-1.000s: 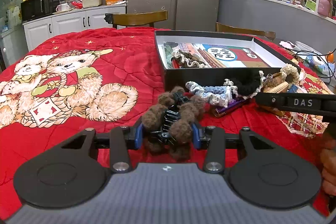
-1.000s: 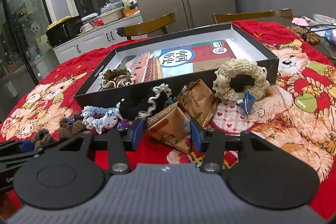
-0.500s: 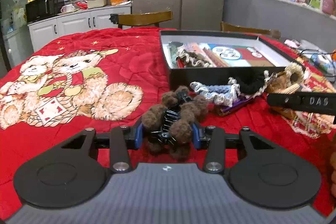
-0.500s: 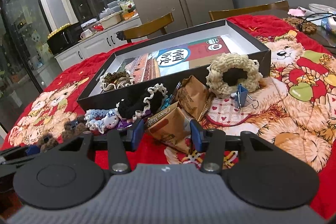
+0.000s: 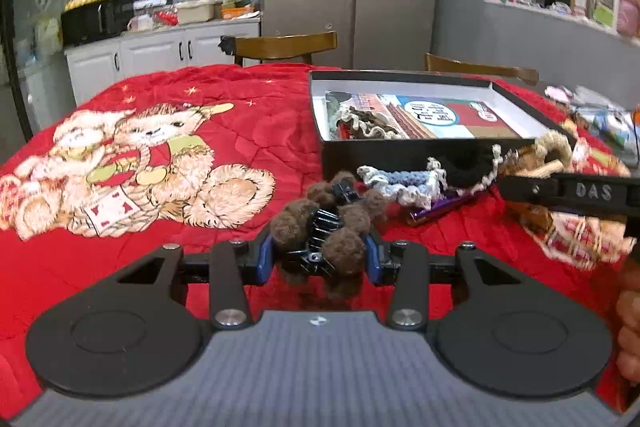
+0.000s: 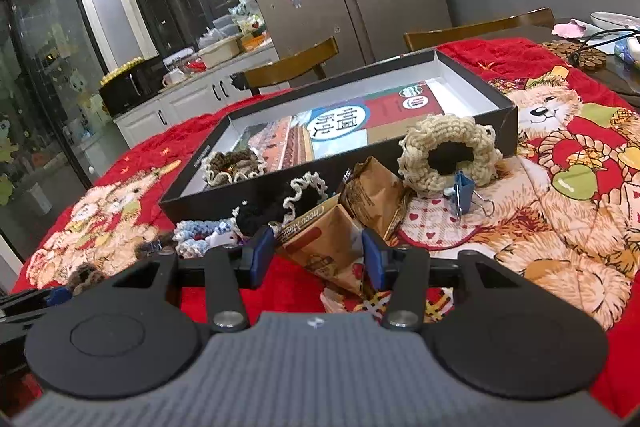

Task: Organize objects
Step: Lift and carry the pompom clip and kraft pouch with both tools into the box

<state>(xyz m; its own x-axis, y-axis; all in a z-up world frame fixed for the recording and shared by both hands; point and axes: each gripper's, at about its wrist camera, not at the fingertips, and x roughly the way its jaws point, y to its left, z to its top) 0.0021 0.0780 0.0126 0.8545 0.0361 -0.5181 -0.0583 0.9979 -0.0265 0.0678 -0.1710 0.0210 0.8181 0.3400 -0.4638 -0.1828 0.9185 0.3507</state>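
Left gripper [image 5: 319,255] clamped on brown pompom hair clip [image 5: 324,227], held just above the red blanket [image 5: 260,131]; open black box [image 5: 400,155] lies ahead and right; right gripper [image 6: 319,254] parted, empty, astride a brown packet [image 6: 320,243].

Left gripper [image 5: 319,261]: grey ribbed body at 6 o'clock with small white logo, two round black discs at 7 and 5 o'clock, black link arms with silver screws, blue pads [image 5: 264,259] on fingers. Right gripper [image 6: 319,258]: same build (grey ribbed body, black discs, silver screws, blue pads [image 6: 263,254]). Seen from left camera at 3 o'clock: black bar with raised letters "DAS". Bare skin of hand [image 5: 629,331] at 4 o'clock.
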